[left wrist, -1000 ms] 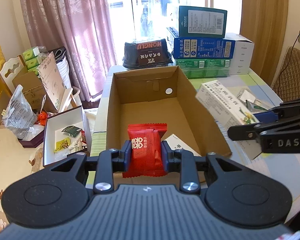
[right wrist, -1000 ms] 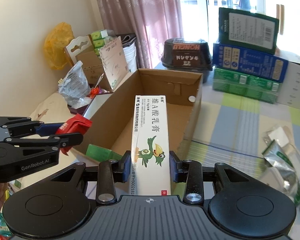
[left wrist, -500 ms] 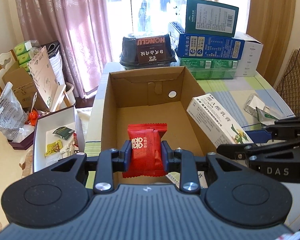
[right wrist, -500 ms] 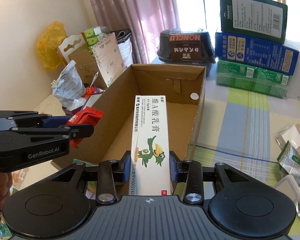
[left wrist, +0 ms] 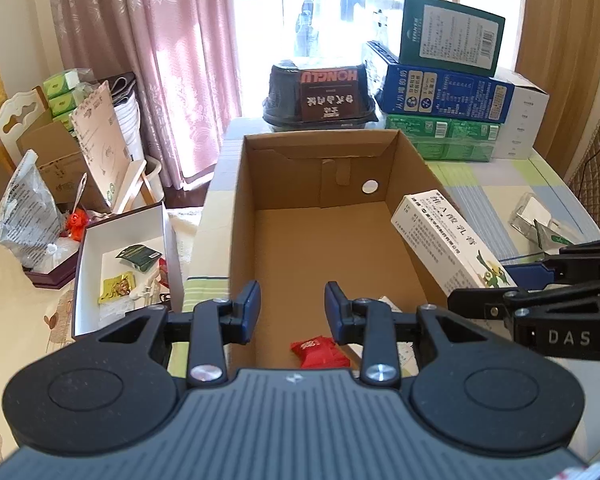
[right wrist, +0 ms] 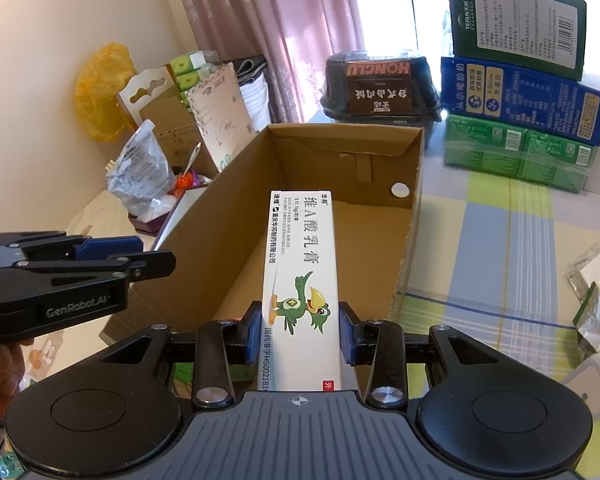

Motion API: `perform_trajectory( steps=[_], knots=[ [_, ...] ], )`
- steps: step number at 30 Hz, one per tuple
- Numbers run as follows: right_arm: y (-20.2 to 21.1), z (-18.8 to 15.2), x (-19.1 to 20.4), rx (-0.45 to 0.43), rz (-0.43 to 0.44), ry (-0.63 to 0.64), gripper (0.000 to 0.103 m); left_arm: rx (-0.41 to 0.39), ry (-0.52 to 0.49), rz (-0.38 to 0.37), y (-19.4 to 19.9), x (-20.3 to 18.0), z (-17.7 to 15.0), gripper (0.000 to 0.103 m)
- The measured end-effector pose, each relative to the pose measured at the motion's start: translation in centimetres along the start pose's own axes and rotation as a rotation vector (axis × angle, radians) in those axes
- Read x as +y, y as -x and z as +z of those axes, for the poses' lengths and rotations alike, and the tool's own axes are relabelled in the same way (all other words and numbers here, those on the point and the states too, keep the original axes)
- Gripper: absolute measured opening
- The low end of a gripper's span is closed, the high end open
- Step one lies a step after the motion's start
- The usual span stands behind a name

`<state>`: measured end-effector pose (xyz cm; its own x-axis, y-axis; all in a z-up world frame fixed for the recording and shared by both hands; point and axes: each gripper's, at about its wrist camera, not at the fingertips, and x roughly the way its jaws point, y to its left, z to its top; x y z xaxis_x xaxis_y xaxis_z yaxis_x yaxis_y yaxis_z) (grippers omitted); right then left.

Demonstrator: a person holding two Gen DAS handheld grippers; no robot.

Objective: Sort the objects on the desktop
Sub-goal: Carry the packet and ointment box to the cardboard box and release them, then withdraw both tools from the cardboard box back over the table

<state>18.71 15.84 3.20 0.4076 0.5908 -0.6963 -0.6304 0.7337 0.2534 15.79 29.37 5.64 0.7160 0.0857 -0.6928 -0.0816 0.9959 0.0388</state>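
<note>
L gripper [left wrist: 292, 306]: jaws opening, nothing between; red snack packet [left wrist: 319, 354] lying low centre of frame, below jaws, on floor of cardboard box [left wrist: 320, 236]. R gripper [right wrist: 299, 330]: jaws clenched on white ointment carton [right wrist: 300, 264], grip at near end, long axis running straight out from jaws toward upper centre, far end over box interior. Seen from L wrist, carton at right of frame, slanting in over right box wall. Likely next: lower carton lengthwise along box, then release.
</note>
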Motion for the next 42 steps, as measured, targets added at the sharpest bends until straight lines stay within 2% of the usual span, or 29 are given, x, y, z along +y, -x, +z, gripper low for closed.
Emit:
perform_trajectory(
  steps=[3,5,9,11,13,20,27,31,34,36,42],
  knots=[
    [0.3,0.1,0.0,-0.014,0.023,-0.012,0.036,-0.005,0.018,0.004,0.7,0.5,-0.1,0.037],
    [0.8,0.1,0.0,-0.031,0.019,-0.007,0.037,-0.008,0.024,0.009,1.2,0.7,-0.3,0.038],
    [2.7,-0.4,-0.6,-0.075,0.003,-0.036,0.038,-0.018,0.023,0.009,2.1,0.4,-0.5,0.053],
    [3.9,-0.8,-1.0,-0.094,0.001,-0.055,0.043,-0.029,0.032,0.007,2.8,0.1,-0.7,0.059],
    [5.1,-1.4,-1.2,-0.108,-0.003,-0.056,0.053,-0.036,0.039,0.003,3.5,-0.3,-0.9,0.067],
    [9.1,-3.8,-2.1,-0.113,-0.019,-0.060,0.066,-0.047,0.037,-0.007,5.8,-2.8,-1.9,0.080],
    [12.8,-6.3,-2.4,-0.133,-0.038,-0.052,0.084,-0.060,0.050,-0.005,8.6,-5.2,-3.1,0.096],
    [14.8,-7.6,-3.0,-0.139,-0.054,-0.063,0.092,-0.062,0.044,0.004,10.2,-6.5,-3.7,0.102],
    [16.5,-9.2,-3.9,-0.157,-0.080,-0.081,0.098,-0.066,0.060,-0.011,11.4,-7.3,-4.3,0.102],
    [17.5,-10.4,-4.9,-0.165,-0.095,-0.108,0.099,-0.059,0.076,-0.031,12.1,-7.9,-4.8,0.101],
    [20.3,-13.5,-8.5,-0.154,-0.168,-0.188,0.101,-0.030,0.053,-0.025,13.1,-10.9,-6.3,0.101]
  ],
)
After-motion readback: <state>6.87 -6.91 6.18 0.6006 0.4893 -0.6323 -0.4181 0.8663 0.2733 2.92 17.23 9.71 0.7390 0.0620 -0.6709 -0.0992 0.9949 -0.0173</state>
